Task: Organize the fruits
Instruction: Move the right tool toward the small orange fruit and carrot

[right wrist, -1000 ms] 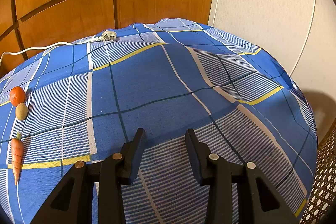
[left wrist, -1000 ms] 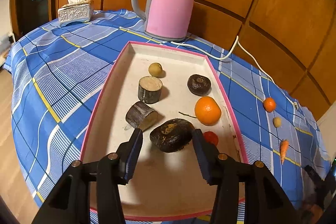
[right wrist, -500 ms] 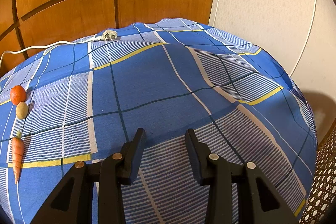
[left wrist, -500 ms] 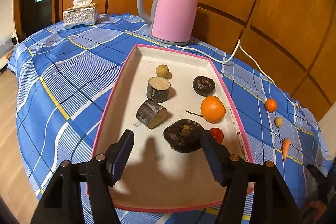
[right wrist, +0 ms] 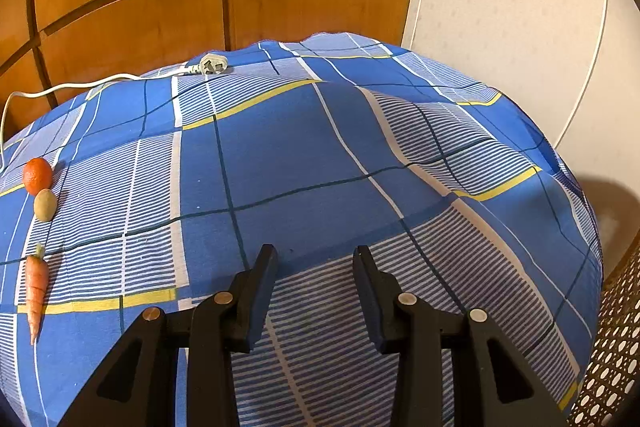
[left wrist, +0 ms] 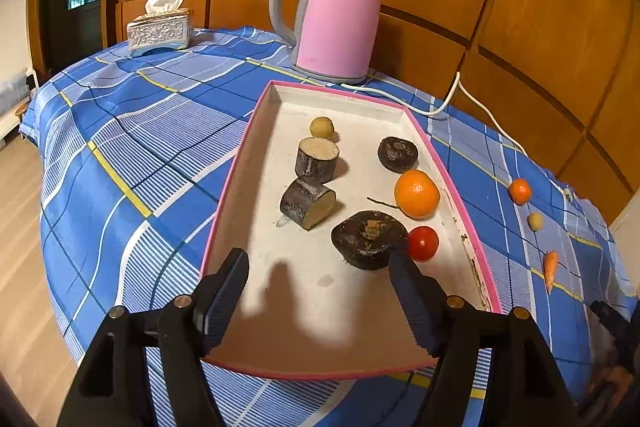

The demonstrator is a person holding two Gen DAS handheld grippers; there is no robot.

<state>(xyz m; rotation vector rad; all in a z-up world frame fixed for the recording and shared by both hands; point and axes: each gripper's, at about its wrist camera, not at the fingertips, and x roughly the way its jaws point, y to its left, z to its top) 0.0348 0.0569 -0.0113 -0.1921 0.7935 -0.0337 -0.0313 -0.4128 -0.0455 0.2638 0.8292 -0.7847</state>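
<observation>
Hovering over the near end of the pink-rimmed tray (left wrist: 228,183), the left gripper (left wrist: 318,285) had its jaws opening wide with nothing clamped between them; the dark lumpy fruit (left wrist: 368,239) lay on the tray floor just past its right finger, free of the pads.

Judging from left to right, the sorting looked a good way along. At the tray's ten o'clock sat a small yellowish fruit (left wrist: 321,127), and below it two short wooden-looking stumps (left wrist: 316,159), one upright and one tipped on its side. Toward two o'clock lay a dark round fruit (left wrist: 397,154), then an orange (left wrist: 417,193) at three o'clock and a red tomato (left wrist: 423,243) at four, which touched the dark lumpy fruit.

Still out on the checked cloth (right wrist: 320,167), at nine o'clock in the right view, were a small tangerine (right wrist: 38,175), a pale little fruit (right wrist: 45,205) touching it, and a carrot (right wrist: 36,291) nearer. Those probably remained to be gathered.

Over bare cloth, the right gripper (right wrist: 316,291) was partly open and held nothing.

Whether the stumps were truly wood could not be told, and the dark shape at the left view's four o'clock edge was cut off.
</observation>
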